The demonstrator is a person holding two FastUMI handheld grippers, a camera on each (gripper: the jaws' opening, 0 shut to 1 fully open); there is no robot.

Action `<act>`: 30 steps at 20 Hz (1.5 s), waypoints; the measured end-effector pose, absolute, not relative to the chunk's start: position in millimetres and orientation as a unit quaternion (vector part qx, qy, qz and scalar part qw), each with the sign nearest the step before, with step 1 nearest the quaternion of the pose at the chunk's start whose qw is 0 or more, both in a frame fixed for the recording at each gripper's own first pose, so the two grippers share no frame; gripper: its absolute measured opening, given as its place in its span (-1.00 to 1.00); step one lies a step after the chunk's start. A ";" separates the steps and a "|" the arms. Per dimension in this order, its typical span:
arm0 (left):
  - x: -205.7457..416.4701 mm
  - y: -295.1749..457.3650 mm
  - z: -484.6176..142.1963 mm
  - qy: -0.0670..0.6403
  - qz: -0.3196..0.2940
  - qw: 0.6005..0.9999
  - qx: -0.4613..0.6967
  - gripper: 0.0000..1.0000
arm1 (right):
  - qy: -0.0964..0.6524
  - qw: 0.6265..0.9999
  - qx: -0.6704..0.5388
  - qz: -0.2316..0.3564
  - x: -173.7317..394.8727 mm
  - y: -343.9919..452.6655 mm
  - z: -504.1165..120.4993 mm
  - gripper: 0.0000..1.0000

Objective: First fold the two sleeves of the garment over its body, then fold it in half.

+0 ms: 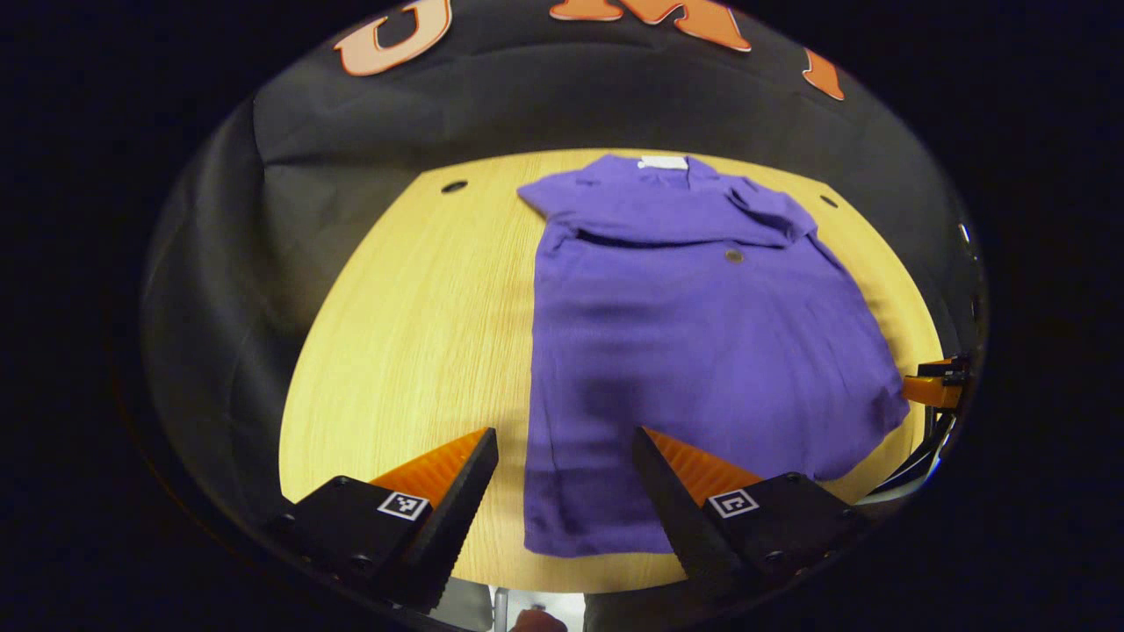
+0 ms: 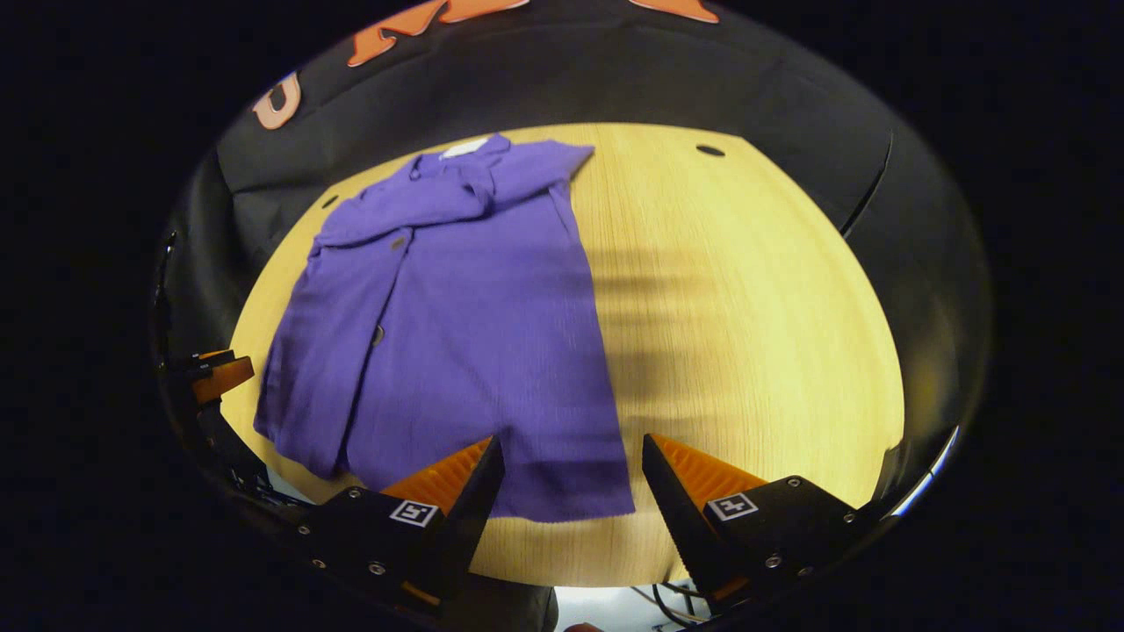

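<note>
A purple short-sleeved shirt [image 1: 702, 342] lies flat on the wooden table [image 1: 413, 333], collar at the far side, hem nearest me. Both sleeves [image 1: 632, 211] lie folded across the chest, just below the collar. My left gripper [image 1: 566, 448] hovers open over the hem's left corner, nothing between its fingers. In the right gripper view the same shirt [image 2: 457, 325] spreads to the left, and my right gripper [image 2: 571, 452] hangs open above the hem's right corner. The right gripper [image 1: 935, 386] also peeks in at the far right edge of the left gripper view.
Black cloth walls surround the table [image 2: 755, 316] on the far side and both flanks. Small dark holes [image 1: 454, 186] mark the table's far corners. Bare wood stretches left of the shirt in the left gripper view and right of it in the right gripper view.
</note>
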State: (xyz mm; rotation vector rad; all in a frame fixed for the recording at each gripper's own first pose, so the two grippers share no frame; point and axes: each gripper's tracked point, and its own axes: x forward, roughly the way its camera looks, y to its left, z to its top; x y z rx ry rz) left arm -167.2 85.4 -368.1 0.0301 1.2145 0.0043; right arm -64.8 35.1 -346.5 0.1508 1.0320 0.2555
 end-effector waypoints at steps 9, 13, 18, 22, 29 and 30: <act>-218.7 87.3 -408.8 0.666 0.000 0.746 -0.025 1.00 | 0.531 0.838 0.045 0.120 -73.8 37.0 -369.8 0.91; -227.5 83.4 -412.8 0.685 -0.006 0.728 -0.025 0.99 | 0.553 0.823 0.030 0.126 -81.5 37.3 -373.7 0.82; -231.8 62.4 -411.7 0.720 -0.020 0.693 -0.035 -0.32 | 0.566 0.812 0.048 0.135 -84.9 50.2 -370.3 -0.31; -226.5 54.3 -403.4 0.724 -0.049 0.688 -0.024 -0.82 | 0.562 0.800 0.116 0.175 -82.6 82.0 -350.8 -0.91; -169.3 54.8 -343.1 0.665 -0.073 0.742 -0.046 -0.83 | 0.518 0.820 0.158 0.183 -53.5 86.7 -302.4 -0.92; -159.7 54.7 -337.1 0.657 -0.076 0.749 -0.047 -0.83 | 0.507 0.824 0.169 0.187 -45.6 90.0 -292.0 -0.92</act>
